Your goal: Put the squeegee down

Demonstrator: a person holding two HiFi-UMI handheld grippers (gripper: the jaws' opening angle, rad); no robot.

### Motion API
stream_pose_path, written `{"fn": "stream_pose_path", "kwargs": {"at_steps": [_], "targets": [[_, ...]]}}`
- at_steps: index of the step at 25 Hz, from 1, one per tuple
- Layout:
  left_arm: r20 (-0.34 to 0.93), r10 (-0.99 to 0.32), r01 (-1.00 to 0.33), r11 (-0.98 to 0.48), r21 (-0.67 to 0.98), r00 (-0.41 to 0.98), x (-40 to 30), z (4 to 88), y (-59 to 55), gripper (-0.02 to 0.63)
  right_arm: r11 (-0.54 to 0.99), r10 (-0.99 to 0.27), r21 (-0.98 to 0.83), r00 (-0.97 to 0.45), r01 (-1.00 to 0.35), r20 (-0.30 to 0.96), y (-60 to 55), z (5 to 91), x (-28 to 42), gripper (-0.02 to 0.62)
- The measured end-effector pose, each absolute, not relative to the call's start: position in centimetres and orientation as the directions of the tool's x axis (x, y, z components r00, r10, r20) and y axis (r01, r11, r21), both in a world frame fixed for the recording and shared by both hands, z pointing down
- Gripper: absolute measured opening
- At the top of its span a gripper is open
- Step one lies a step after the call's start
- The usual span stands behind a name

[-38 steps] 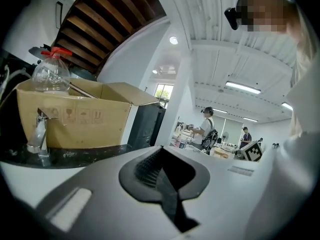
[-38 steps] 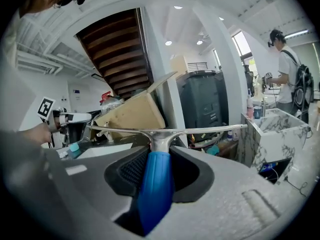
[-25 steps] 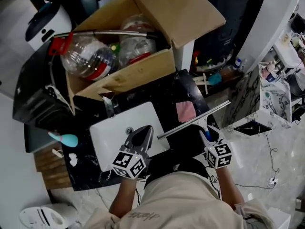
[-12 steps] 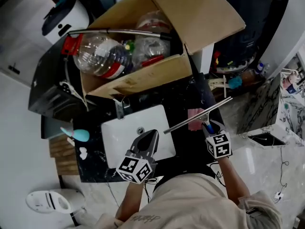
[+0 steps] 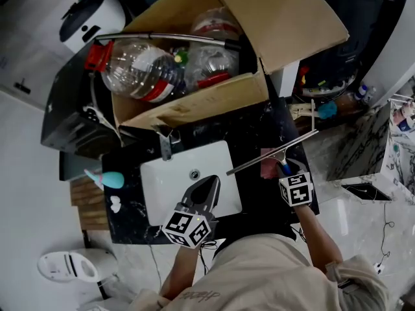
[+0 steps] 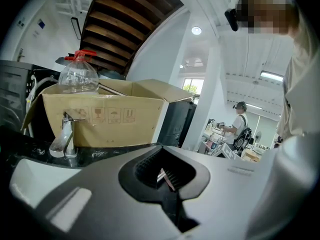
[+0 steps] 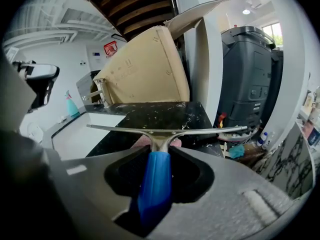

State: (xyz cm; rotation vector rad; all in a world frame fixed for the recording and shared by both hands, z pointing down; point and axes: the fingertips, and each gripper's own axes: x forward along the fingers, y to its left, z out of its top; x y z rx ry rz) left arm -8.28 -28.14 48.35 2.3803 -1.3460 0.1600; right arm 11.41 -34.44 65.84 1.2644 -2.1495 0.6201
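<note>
The squeegee has a long metal blade and a blue handle. My right gripper is shut on that handle and holds the blade level, low over the right part of the black counter, above a pink cloth. Whether the blade touches the counter I cannot tell. My left gripper hovers over the white sink with its jaws together and nothing in them; in the left gripper view it points toward the faucet.
A big open cardboard box with plastic bottles stands behind the sink. A teal bottle lies left of the basin. Past the counter's right edge there is clutter on the floor. A person stands far off.
My right gripper has carried the squeegee lower and further over the counter's right side, toward the pink cloth. The left gripper has stayed over the sink.
</note>
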Motion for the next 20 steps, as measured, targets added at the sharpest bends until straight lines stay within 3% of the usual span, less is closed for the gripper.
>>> {"fn": "stream_pose_path", "kwargs": {"at_steps": [20], "targets": [[0.221, -0.820, -0.841, -0.467, 0.275, 0.528, -10.3, 46.7, -26.8, 0.014, 0.393, -0.639, -0.096, -0.346, -0.915, 0.686, -34.3, 66.5, 11.9, 0.140]]}}
